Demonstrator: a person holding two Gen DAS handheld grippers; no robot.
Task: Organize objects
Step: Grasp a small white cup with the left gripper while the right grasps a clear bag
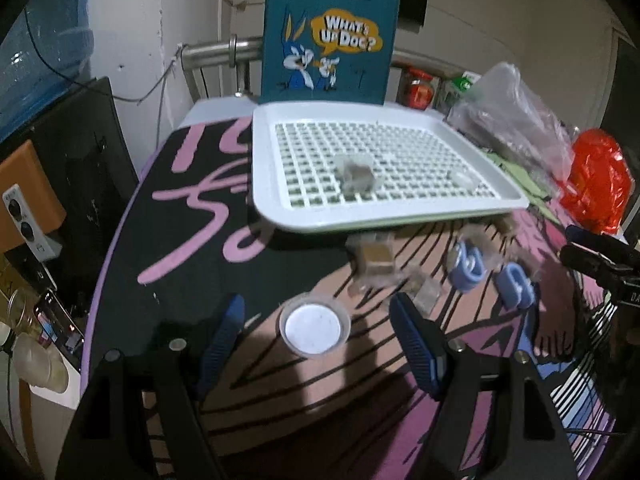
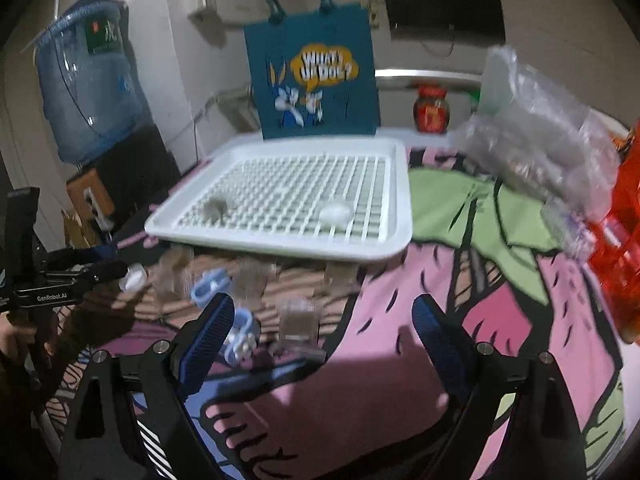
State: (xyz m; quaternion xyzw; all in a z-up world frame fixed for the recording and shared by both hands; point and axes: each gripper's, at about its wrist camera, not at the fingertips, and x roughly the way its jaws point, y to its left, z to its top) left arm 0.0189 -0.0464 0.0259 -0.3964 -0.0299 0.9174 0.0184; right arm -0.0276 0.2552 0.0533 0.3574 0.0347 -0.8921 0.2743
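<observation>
A white slatted tray point(image 1: 384, 216) lies flat on the cartoon-printed cloth point(image 2: 400, 380); its long axis runs left to right in the left wrist view. Two things are held in the tray: a small clear box point(image 1: 356, 174) and a round clear lid point(image 2: 335, 213). Just in front of the tray, clear boxes point(image 2: 298, 320) and pale blue clips point(image 1: 466, 266) are scattered. A round white-bottomed cup point(image 1: 315, 326) stands upright between the spread fingers of the left gripper point(image 1: 316, 332), untouched. The right gripper point(image 2: 324, 322) is held wide apart, nothing gripped. Behind the tray, "WHAT'S UP DOC?" is read on a teal bag point(image 1: 328, 40).
</observation>
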